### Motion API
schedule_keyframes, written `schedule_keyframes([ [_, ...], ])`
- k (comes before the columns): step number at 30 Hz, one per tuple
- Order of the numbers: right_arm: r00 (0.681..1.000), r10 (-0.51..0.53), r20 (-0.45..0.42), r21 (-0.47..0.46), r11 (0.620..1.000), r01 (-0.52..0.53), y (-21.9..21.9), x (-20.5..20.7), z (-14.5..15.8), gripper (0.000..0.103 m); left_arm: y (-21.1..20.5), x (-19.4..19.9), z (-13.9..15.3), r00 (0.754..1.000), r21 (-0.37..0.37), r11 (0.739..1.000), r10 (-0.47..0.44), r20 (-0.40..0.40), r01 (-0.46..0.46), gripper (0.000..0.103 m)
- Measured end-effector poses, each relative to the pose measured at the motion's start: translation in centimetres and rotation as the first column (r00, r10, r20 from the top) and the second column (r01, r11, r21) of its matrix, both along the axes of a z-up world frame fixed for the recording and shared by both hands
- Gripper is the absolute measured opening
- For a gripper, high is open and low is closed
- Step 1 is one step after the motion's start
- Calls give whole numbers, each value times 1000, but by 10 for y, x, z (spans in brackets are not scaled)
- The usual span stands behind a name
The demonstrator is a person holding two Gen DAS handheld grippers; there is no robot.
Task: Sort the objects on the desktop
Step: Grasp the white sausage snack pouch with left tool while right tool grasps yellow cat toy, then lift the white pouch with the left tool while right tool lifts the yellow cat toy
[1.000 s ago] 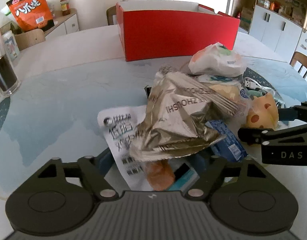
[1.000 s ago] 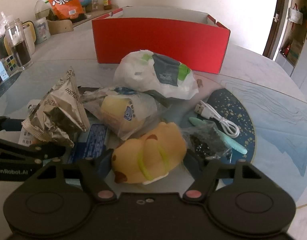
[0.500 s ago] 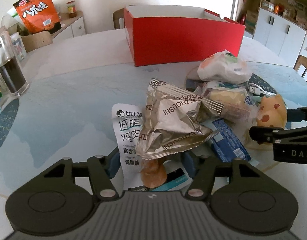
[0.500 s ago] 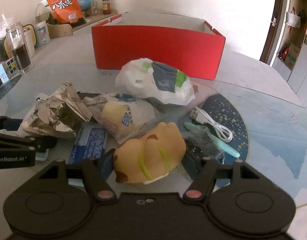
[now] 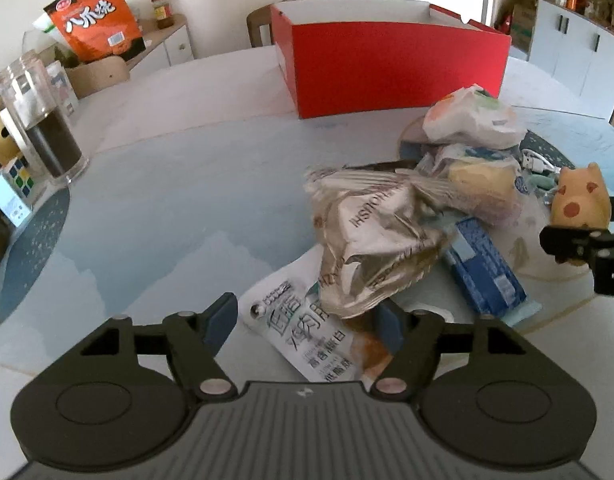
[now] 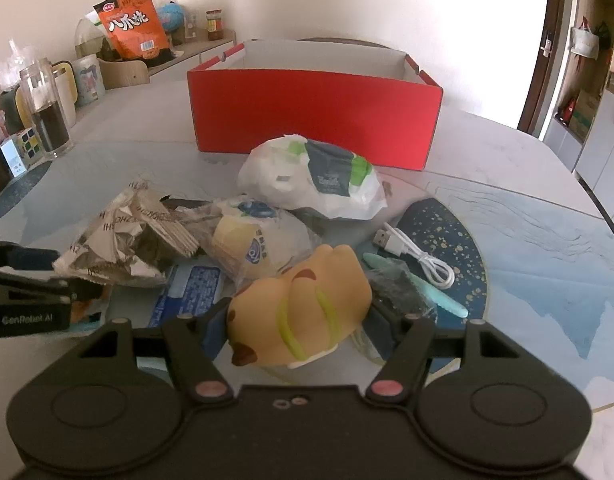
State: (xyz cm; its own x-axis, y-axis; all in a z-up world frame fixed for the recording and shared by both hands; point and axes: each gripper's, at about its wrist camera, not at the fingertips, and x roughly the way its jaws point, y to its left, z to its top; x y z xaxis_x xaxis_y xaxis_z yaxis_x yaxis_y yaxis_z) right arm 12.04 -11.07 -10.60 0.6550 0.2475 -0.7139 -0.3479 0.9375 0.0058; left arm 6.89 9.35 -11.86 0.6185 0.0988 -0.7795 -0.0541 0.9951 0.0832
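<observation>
In the left wrist view the left gripper (image 5: pixel 307 320) sits low in the frame, its jaws opening. A white packet (image 5: pixel 303 336) lies between the blue pads, and the lower edge of a crumpled foil bag (image 5: pixel 379 240) sits by the right pad; the left pad (image 5: pixel 219 320) stands clear of both, so nothing is pinched. Right of the foil bag lies a blue pack (image 5: pixel 483 268) flat on the table (image 5: pixel 179 208). A bread bag (image 5: pixel 479 184) sits above it, and a white plastic bag (image 5: pixel 471 120) higher still. The red box (image 5: pixel 395 64) stands at the upper centre, open-topped (its inside is hidden from here). A glass jar (image 5: pixel 43 128) stands at the left edge.

In the right wrist view the right gripper (image 6: pixel 303 320) holds a yellow animal toy (image 6: pixel 303 312) at lower centre, with both pads set against its sides. The toy looks lifted off the table, though I cannot tell for sure. Just right of it a small dark bag (image 6: pixel 399 288) lies over a mint-green stick (image 6: pixel 427 288). A white cable (image 6: pixel 419 252) is coiled above them, on the dark speckled patch of the tabletop. The left gripper enters from the left edge of this frame, beside the foil bag. The red box stands at the upper centre, well apart from the pile.
</observation>
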Motion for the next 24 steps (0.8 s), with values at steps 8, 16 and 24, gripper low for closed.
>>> schedule_keyframes([
  [8, 1000, -2, 3, 10, 1000, 2, -4, -3, 4, 69, 9, -18, 8, 999, -53, 999, 11, -34, -13, 74],
  [16, 1000, -8, 18, 18, 1000, 7, -5, -2, 11, 69, 9, -19, 5, 998, -45, 999, 1, -58, -4, 76],
  [24, 1000, -9, 13, 18, 1000, 8, -5, -2, 10, 69, 14, -19, -5, 995, -71, 997, 7, -102, -14, 88],
])
